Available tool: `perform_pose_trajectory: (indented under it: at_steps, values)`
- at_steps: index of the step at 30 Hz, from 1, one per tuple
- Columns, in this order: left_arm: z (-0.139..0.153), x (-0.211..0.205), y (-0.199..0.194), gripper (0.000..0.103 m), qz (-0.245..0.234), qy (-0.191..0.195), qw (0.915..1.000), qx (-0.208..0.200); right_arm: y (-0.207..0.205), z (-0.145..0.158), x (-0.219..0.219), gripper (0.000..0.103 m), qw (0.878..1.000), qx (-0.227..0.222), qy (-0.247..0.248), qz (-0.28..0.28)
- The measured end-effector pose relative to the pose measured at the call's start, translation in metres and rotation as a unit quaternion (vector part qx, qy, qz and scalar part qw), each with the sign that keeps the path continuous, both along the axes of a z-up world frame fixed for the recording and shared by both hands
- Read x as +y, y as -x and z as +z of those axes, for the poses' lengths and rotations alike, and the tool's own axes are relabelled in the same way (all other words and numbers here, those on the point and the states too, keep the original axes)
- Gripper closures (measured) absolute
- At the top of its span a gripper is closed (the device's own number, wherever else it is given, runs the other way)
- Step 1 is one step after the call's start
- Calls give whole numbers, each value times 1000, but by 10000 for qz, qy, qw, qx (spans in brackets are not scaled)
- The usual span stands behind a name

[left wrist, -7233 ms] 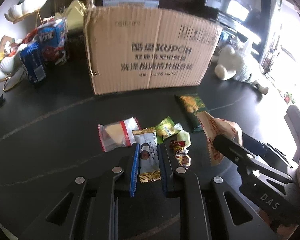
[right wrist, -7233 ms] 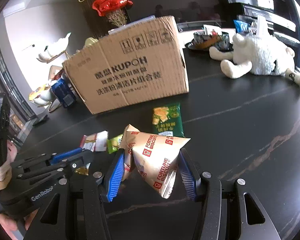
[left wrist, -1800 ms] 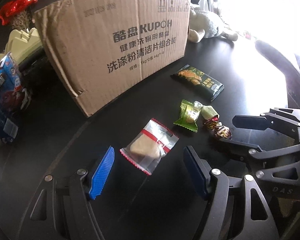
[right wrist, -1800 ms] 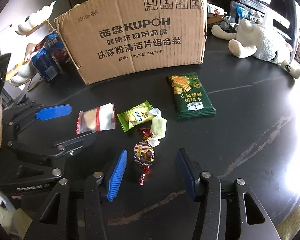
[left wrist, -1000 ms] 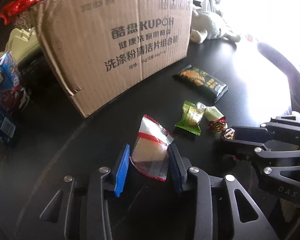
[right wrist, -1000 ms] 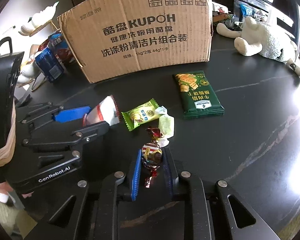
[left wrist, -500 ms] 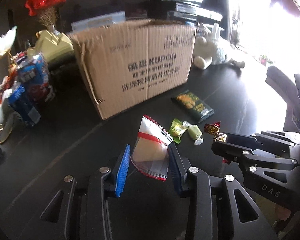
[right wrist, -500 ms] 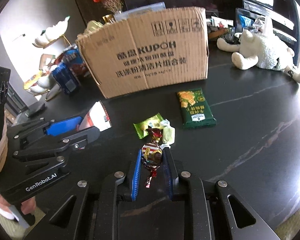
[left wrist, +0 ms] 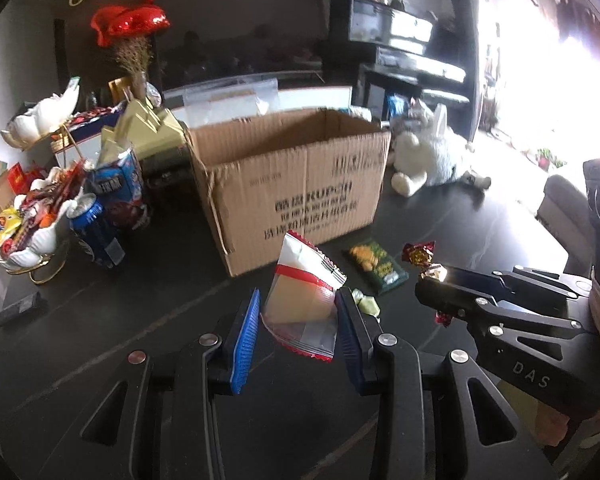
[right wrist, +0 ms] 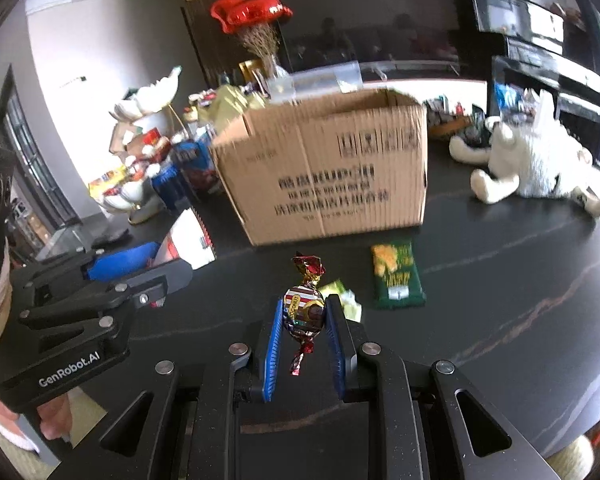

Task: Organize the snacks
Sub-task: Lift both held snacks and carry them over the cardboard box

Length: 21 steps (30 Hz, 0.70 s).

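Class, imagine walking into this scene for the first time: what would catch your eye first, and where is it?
The big open cardboard box stands mid-table, dominating both views. In front of it, the left gripper holds up a clear red-trimmed snack packet, while the right gripper pinches a shiny twist-wrapped candy. A white plush toy lies to the box's right, and red heart balloons gleam behind.

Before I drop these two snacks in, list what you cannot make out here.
- Cardboard box interior: both views, front wall hides the contents.
- Box lettering: right wrist view, motion blur.
- Green wrapped candies: right wrist view, partly behind the right gripper and its twist-wrapped candy.
- Room beyond the plush toy: left wrist view, window glare.
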<state>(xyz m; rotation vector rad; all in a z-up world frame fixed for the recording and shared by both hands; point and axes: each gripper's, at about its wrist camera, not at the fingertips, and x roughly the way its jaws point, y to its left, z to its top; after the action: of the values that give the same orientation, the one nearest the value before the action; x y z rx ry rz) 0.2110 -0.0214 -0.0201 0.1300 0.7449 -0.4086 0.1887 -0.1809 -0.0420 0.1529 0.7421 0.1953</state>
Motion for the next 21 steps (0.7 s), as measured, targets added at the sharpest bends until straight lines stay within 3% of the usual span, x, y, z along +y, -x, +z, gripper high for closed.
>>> perform_pose_trajectory:
  at_steps: [10, 21]
  values:
    - [54, -5, -17, 66, 158, 155, 9989, -409, -23, 60, -7, 81, 9983, -572, 56, 132]
    - [88, -14, -61, 66, 235, 309, 9983, -440, -63, 97, -17, 81, 9967, -808, 43, 102]
